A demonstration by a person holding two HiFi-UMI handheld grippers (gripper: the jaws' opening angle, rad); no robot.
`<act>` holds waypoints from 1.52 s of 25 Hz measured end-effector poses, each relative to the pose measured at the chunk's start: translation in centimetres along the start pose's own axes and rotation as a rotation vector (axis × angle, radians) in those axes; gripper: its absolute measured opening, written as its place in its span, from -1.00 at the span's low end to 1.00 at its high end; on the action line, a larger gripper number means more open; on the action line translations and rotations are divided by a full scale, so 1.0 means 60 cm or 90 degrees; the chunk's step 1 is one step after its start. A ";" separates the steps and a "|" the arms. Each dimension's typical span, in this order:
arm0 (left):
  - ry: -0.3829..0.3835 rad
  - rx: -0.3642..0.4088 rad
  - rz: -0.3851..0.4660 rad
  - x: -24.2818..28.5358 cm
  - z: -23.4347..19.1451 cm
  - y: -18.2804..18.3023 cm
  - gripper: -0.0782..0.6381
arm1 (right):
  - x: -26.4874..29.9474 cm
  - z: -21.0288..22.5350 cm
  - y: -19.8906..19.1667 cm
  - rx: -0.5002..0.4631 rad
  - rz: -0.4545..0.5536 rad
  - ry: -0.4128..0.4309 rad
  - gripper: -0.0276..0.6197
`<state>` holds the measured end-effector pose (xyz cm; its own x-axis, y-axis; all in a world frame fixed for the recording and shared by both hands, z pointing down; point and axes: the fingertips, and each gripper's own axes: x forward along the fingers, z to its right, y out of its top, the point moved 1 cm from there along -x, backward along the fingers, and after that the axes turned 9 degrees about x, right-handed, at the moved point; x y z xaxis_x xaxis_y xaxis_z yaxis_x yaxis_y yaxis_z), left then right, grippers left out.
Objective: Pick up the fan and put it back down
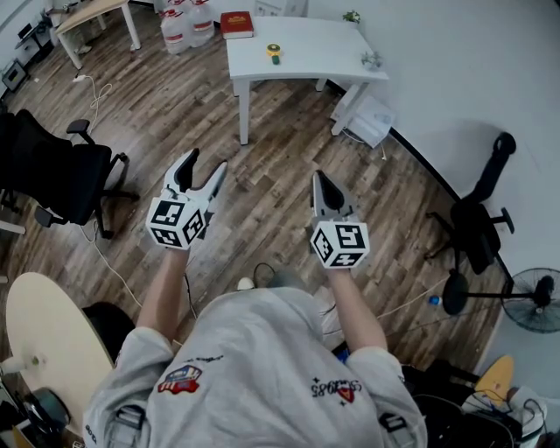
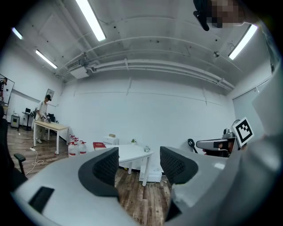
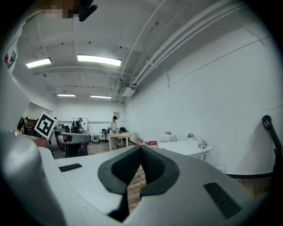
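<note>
- We hold the left gripper [image 1: 206, 163] out level over the wooden floor [image 1: 280, 149]; its jaws stand wide apart with nothing between them.
- Our right gripper [image 1: 319, 178] is held beside it, apart from it, with its jaws together at the tips and nothing clamped in them.
- The fan [image 1: 531, 302], a black one on a stand with a round base, is on the floor at our right, near the white wall and well apart from both grippers.
- Ahead of us stands a white desk [image 1: 306, 48] carrying a red book [image 1: 236, 24] and a small yellow roll [image 1: 274, 52].
- A black office chair [image 1: 52, 175] stands on the floor to our left.
</note>
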<state>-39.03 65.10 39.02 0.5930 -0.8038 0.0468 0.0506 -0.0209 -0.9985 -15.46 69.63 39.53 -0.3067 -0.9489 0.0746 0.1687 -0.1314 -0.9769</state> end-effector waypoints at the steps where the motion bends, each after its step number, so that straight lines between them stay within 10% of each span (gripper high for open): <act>1: 0.001 -0.003 0.003 0.004 -0.006 0.001 -0.01 | 0.006 0.000 -0.001 -0.002 -0.002 -0.002 -0.94; 12: 0.002 -0.023 -0.011 0.119 -0.068 -0.027 -0.01 | 0.125 0.070 0.002 0.010 -0.013 -0.014 -0.94; 38: 0.049 -0.060 -0.064 0.711 -0.243 -0.015 -0.01 | 0.665 0.440 0.111 0.047 -0.041 0.057 -0.94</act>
<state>-25.53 22.16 41.48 0.5258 -0.8377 0.1478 0.0293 -0.1559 -0.9873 -1.84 23.33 41.27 -0.4011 -0.9087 0.1158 0.2128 -0.2154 -0.9531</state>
